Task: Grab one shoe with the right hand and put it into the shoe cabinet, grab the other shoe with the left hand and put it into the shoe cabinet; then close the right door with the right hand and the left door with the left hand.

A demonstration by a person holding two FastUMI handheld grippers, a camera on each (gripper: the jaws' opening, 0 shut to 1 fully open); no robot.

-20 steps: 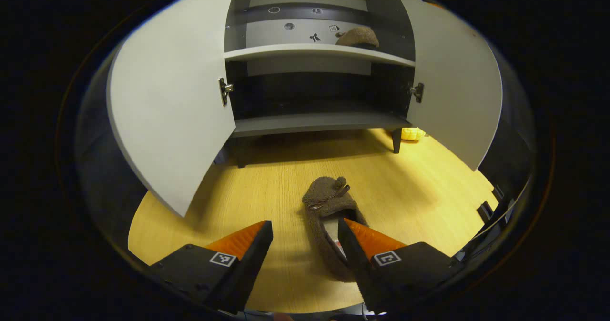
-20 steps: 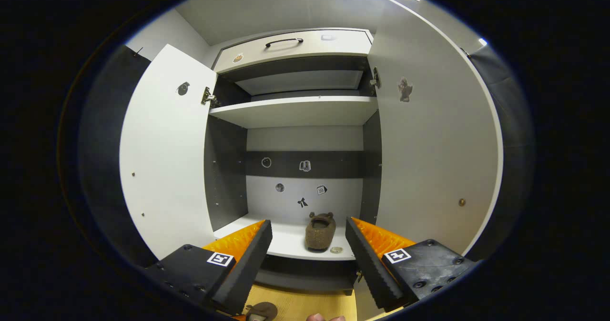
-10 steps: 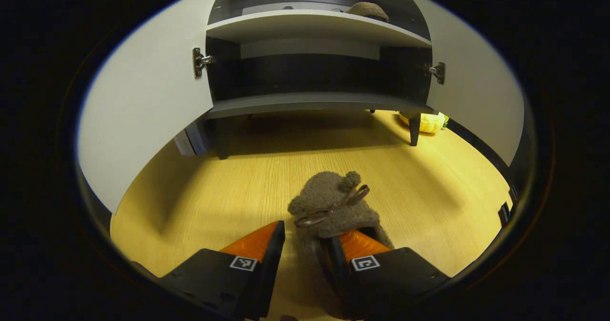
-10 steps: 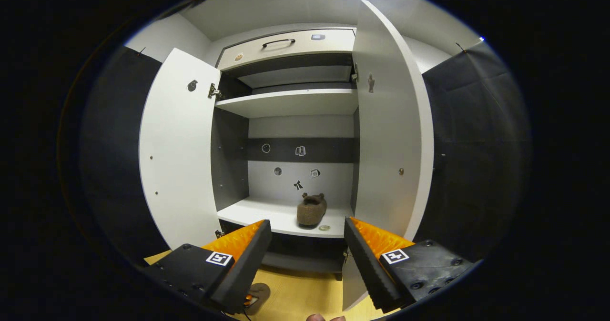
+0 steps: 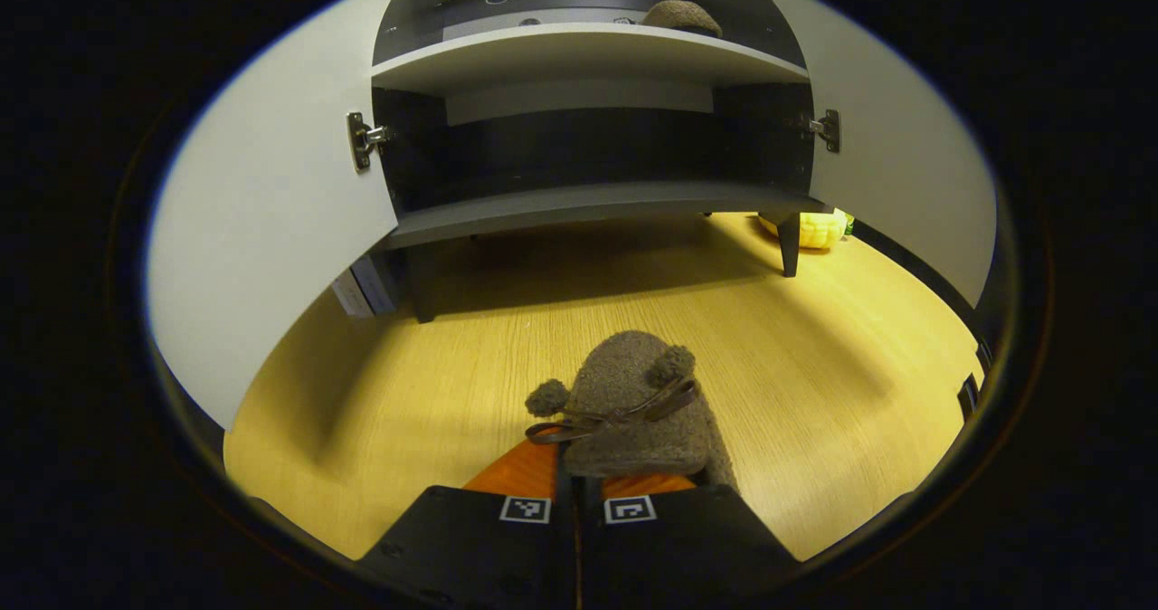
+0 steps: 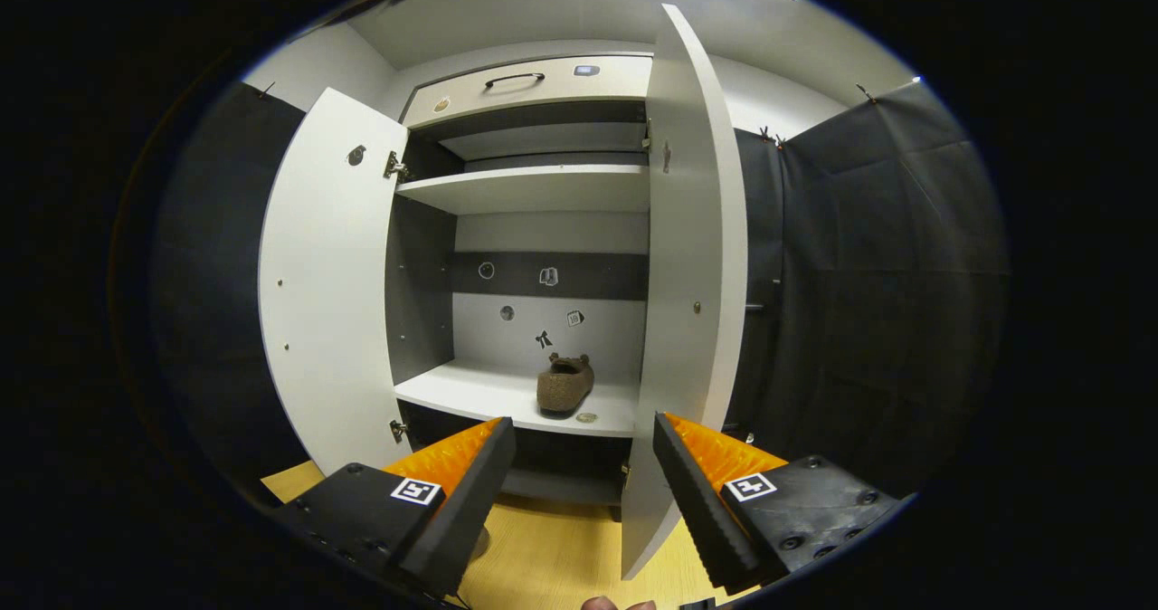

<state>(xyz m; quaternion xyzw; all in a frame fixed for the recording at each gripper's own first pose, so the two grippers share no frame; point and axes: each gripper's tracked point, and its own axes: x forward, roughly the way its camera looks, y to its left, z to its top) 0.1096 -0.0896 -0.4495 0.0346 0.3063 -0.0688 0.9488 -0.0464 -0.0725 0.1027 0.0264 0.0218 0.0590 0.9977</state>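
Observation:
A fuzzy brown slipper [image 5: 638, 411] with a bow lies on the wooden floor, and my left gripper [image 5: 579, 479] is shut on its heel side wall. The white shoe cabinet [image 5: 588, 49] stands ahead with both doors open. The other brown slipper [image 6: 564, 384] rests on the cabinet's middle shelf [image 6: 507, 397]; its top [image 5: 680, 14] also shows in the left gripper view. My right gripper [image 6: 579, 465] hangs open and empty in front of the cabinet, near the edge of the right door [image 6: 692, 275]. The left door [image 6: 326, 284] stands wide open.
A yellow object [image 5: 810, 228] lies on the floor by the cabinet's right leg [image 5: 789, 246]. A drawer with a dark handle [image 6: 514, 78] sits above the shelves. Black cloth walls [image 6: 868, 302] stand to the right. A small round item [image 6: 586, 417] lies beside the shelved slipper.
My left gripper moved down onto the floor slipper and shut on it. My right gripper drew back and to the right, so the right door now shows edge-on.

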